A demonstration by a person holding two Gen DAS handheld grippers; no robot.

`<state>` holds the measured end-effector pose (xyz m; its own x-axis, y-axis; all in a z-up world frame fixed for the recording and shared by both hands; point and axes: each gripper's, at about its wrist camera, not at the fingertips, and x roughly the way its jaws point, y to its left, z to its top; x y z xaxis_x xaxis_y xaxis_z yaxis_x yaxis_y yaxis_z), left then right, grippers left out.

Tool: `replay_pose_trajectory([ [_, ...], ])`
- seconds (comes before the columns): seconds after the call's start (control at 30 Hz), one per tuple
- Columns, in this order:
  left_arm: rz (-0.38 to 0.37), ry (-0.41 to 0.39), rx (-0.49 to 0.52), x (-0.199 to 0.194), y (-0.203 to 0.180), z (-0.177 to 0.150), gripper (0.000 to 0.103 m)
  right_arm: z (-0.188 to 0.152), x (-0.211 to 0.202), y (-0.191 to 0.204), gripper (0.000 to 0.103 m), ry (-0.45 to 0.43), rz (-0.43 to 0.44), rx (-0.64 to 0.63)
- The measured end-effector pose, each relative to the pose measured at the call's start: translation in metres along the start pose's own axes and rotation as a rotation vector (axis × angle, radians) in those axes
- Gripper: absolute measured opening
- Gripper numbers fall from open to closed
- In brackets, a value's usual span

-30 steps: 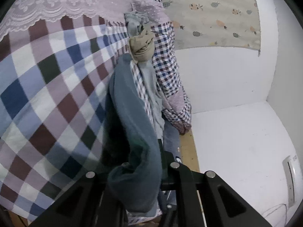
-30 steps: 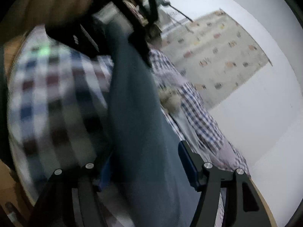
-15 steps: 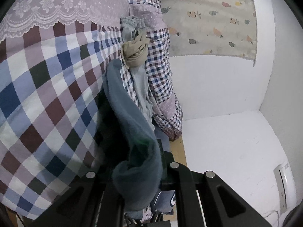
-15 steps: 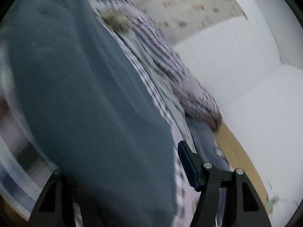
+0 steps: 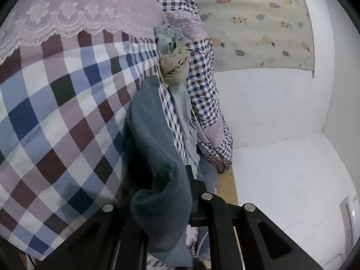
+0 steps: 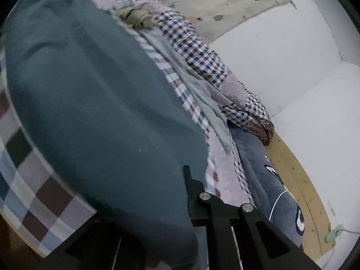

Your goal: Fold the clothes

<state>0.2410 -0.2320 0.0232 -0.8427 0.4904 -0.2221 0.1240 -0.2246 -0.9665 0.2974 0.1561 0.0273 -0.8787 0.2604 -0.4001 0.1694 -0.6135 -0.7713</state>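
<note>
The left hand-held gripper (image 5: 162,193) is closed on a bunched edge of the teal cloth (image 5: 155,148). The cloth hangs from it over the checked bed cover (image 5: 56,117). In the right wrist view the same teal cloth (image 6: 94,94) spreads wide across the bed cover (image 6: 40,200). The right hand-held gripper (image 6: 157,202) has the cloth running between its fingers, and it looks closed on it, though the left finger is hidden under the fabric. Beyond the teal cloth lie a beige bundle (image 5: 174,68), a pale gray garment (image 5: 184,112) and a small-checked blanket (image 5: 202,85). A fruit-print sheet (image 5: 258,27) hangs on the white wall beyond the bed.
</note>
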Motion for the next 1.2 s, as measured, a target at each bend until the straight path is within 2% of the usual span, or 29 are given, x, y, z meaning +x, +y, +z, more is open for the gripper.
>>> replay_pose_trajectory([
  [0.17,0.014,0.003,0.067,-0.010,-0.025,-0.008,0.008,0.020,-0.017,-0.032,0.005,-0.047,-0.017,0.015],
  [0.33,-0.063,-0.022,0.100,-0.038,-0.064,-0.014,0.008,0.045,-0.056,-0.089,0.005,-0.142,-0.081,0.077],
  [0.57,-0.224,-0.075,0.210,-0.097,-0.157,-0.024,0.008,0.068,-0.139,-0.160,0.005,-0.255,-0.172,0.158],
  [0.67,-0.267,-0.083,0.247,-0.118,-0.186,-0.029,0.008,0.076,-0.172,-0.187,0.005,-0.291,-0.204,0.187],
  [0.77,-0.269,-0.076,0.265,-0.127,-0.203,-0.029,0.008,0.083,-0.190,-0.205,0.005,-0.291,-0.204,0.200],
  [0.87,-0.220,-0.061,0.262,-0.116,-0.199,-0.024,0.008,0.087,-0.176,-0.205,0.005,-0.256,-0.162,0.203],
  [0.97,-0.115,-0.030,0.218,-0.085,-0.173,-0.014,0.008,0.087,-0.151,-0.197,0.005,-0.211,-0.105,0.196],
  [1.07,0.017,0.000,0.145,-0.046,-0.137,-0.001,0.008,0.084,-0.105,-0.177,0.005,-0.151,-0.016,0.186],
  [1.2,0.143,0.011,0.093,0.008,-0.103,0.018,0.008,0.084,-0.035,-0.148,0.005,-0.056,0.086,0.162],
])
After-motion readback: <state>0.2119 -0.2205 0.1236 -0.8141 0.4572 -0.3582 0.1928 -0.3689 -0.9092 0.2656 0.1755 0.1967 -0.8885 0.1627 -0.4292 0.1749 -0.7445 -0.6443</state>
